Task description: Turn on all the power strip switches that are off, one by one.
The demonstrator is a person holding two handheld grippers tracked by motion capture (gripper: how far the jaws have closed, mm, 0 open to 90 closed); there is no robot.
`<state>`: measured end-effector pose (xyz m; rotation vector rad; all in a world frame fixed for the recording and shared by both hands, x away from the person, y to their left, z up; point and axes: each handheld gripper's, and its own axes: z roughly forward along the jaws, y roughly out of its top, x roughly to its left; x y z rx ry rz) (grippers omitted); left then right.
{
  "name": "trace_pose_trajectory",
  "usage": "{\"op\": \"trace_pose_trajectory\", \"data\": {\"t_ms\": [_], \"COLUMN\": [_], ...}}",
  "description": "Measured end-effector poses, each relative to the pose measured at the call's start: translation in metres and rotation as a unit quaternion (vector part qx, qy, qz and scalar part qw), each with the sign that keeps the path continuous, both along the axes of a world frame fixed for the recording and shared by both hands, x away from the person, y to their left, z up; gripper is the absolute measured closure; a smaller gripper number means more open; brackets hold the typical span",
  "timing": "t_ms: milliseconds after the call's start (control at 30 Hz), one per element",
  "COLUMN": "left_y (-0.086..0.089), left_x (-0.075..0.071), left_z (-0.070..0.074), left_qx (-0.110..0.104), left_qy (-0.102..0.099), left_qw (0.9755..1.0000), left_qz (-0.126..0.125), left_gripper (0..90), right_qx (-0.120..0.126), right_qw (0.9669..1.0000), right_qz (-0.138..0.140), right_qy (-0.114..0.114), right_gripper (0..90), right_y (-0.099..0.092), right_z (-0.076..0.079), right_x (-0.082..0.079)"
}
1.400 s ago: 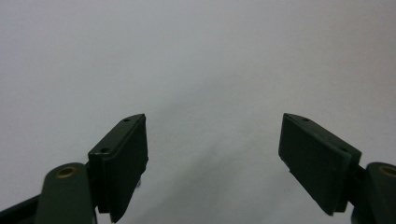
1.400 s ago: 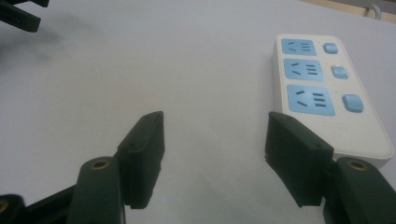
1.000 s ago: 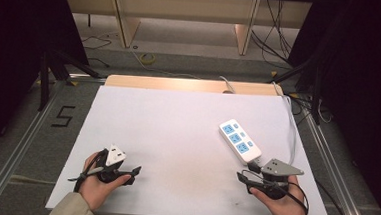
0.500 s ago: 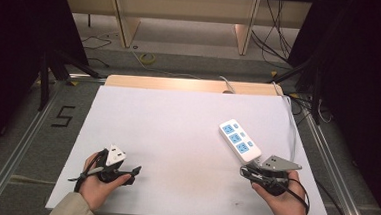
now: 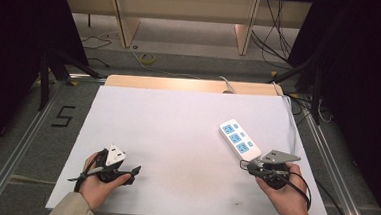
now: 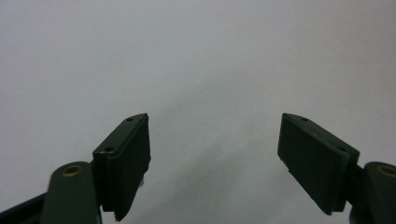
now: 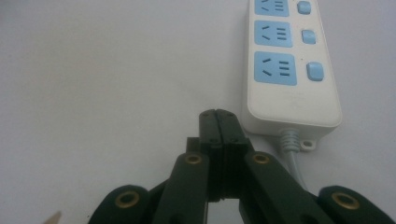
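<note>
Right gripper fingers [image 7: 231,135]: pressed together, nothing between them; they have just been closing.
Left gripper fingers [image 6: 126,161]: spread wide, holding nothing.
Table [image 5: 177,131]: white sheet, bare except at its right side.
Power strip [image 5: 240,139]: white with blue sockets, flat on the table's right half, just beyond the right gripper [image 5: 251,166].
Left gripper [image 5: 132,171]: near the front left edge, well apart from the strip.
Cable [image 7: 290,149]: leaves the strip's near end, beside the closed tips.
Risk: closed tips would likely shove the strip rather than grasp it, or snag the cable and swing it round.
</note>
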<state>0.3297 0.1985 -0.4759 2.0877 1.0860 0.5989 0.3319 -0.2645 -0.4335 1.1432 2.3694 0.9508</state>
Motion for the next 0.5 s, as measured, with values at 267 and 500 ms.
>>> {"op": "trace_pose_trajectory", "data": {"t_ms": [267,500], "left_y": [0.000,0.000], "left_x": [0.000,0.000], "left_z": [0.000,0.000], "left_qx": [0.001,0.001], "left_qy": [0.002,0.000], "left_qw": [1.0000,1.0000], "left_qz": [-0.003,-0.002], "left_gripper": [25.8,26.0], "right_qx": [-0.015,-0.023], "right_qw": [0.9996,0.9992], "right_qz": [-0.002,-0.005], "right_qy": [0.022,0.032], "right_gripper": [90.0,90.0], "right_y": [-0.001,0.000], "right_z": [0.008,0.012], "right_x": [0.011,0.018]}}
